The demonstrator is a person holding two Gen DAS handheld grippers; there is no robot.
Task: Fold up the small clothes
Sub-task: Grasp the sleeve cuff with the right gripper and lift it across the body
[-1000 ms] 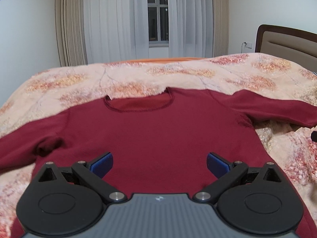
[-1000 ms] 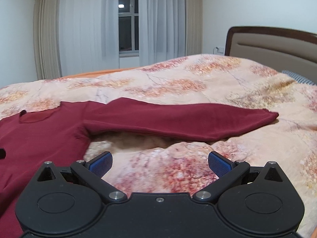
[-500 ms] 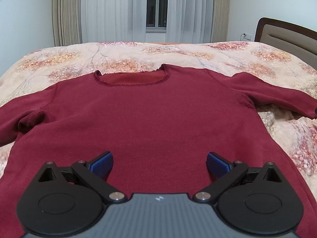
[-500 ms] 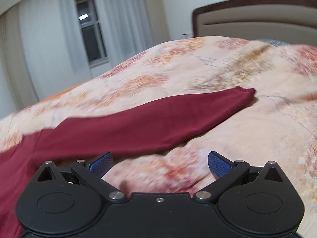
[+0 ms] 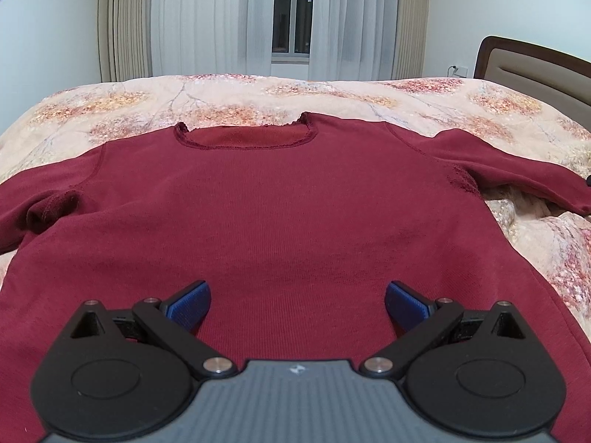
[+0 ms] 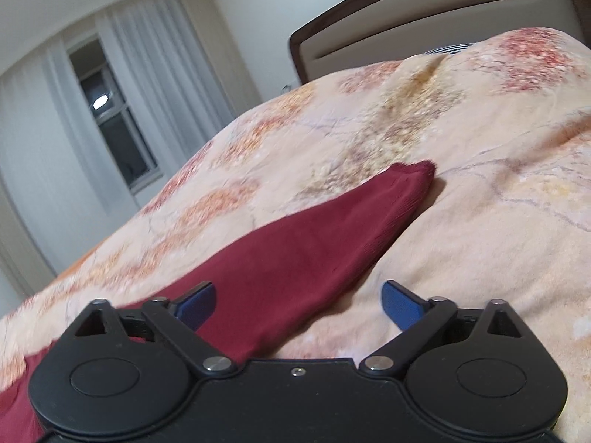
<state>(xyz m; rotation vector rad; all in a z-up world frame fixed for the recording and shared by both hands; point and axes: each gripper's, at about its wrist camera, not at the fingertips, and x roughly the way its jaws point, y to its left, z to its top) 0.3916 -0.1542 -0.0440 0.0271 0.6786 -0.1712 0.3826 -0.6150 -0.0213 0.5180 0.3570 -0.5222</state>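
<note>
A dark red long-sleeved sweater (image 5: 288,214) lies flat, face up, on the bed, neckline (image 5: 245,138) away from me. My left gripper (image 5: 297,304) is open and empty, hovering over the sweater's lower body. The sweater's right sleeve (image 6: 314,243) stretches out across the bedspread, its cuff (image 6: 417,177) far from me. My right gripper (image 6: 299,302) is open and empty, low over the middle of that sleeve; the view is tilted. The left sleeve (image 5: 33,206) is bunched at the armpit.
The bed is covered by a peach floral bedspread (image 5: 332,96). A brown padded headboard (image 6: 424,26) stands on the right. White curtains and a window (image 5: 291,14) are behind the bed. Folds of bedspread rise under the right sleeve (image 5: 524,214).
My left gripper has risen and tipped down over the sweater's body. My right gripper has swung right along the sleeve toward the cuff and rolled, tilting its view. Both stayed open.
</note>
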